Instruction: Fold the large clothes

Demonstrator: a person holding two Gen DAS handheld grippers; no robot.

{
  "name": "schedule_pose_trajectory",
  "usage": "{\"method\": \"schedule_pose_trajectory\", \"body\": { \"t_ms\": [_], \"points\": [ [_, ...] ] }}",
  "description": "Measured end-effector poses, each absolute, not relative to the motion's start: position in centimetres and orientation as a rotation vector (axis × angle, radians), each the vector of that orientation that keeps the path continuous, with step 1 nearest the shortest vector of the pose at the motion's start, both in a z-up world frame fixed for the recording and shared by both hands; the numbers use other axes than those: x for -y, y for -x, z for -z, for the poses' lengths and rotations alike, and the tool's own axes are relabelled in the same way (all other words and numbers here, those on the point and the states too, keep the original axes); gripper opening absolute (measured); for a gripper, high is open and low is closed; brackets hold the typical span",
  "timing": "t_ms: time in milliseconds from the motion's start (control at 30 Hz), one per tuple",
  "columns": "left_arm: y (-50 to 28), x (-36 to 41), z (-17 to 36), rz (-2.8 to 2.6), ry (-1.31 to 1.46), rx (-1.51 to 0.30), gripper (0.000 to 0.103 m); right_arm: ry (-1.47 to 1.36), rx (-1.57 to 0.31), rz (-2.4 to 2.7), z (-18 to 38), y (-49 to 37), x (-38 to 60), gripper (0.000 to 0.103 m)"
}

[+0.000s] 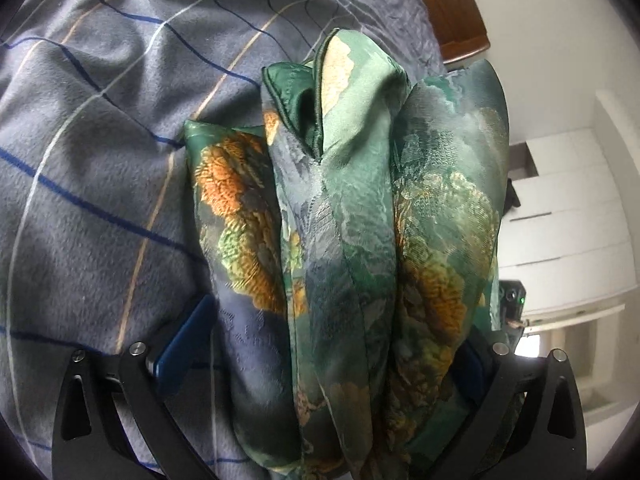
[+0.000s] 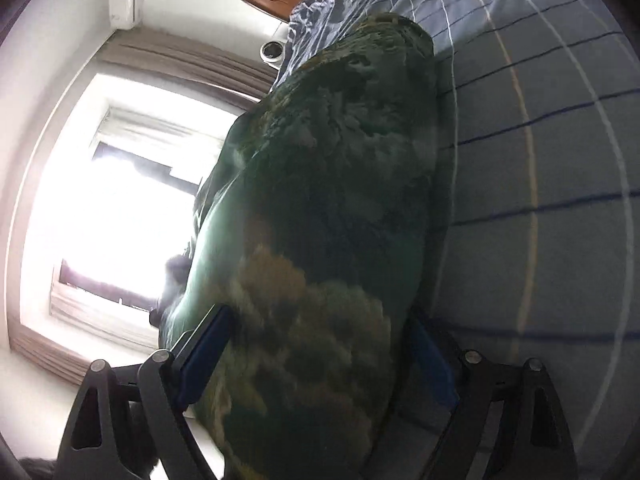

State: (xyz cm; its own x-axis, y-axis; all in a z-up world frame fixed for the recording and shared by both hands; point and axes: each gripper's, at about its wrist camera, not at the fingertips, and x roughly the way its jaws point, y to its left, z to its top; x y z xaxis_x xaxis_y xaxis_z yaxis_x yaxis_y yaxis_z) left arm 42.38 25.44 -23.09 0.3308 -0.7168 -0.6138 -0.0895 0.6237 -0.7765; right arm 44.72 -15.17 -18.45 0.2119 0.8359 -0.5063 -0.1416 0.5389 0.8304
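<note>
- The left gripper grasps a green patterned garment bunched in thick vertical folds between its two blue-padded fingers.
- The garment hangs in front of a grey striped bedspread, which fills the left part of the left wrist view.
- The right gripper clamps the same garment; its fabric fills the gap between both blue pads.
- In the right wrist view the garment lies against the bedspread on its right side.
- A wooden headboard stands behind the bed; a bright window shows left of the garment.
</note>
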Motion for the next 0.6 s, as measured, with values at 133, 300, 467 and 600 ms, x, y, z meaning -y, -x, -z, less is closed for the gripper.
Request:
{"method": "schedule_pose_trajectory", "body": {
  "t_ms": [133,300,467,600],
  "points": [
    [-43.8,-24.8,23.8,0.485,0.806,-1.166,0.103,-0.712,-1.24,-0.781,19.6,-46.9,13.0,0.099],
    [-43.7,-23.2,21.6,0.464,0.727,-1.122,0.068,-0.481,-1.164,-0.75,17.4,-46.7,10.0,0.09],
    [-44.1,-22.0,17.8,0.489,0.672,-1.051,0.058,-0.352,-1.023,-0.794,13.2,-45.1,9.1,0.076],
    [-48.3,-19.9,14.0,0.511,0.623,-0.971,0.058,-0.339,-0.926,-0.807,10.4,-46.5,10.2,0.076]
  ]
}}
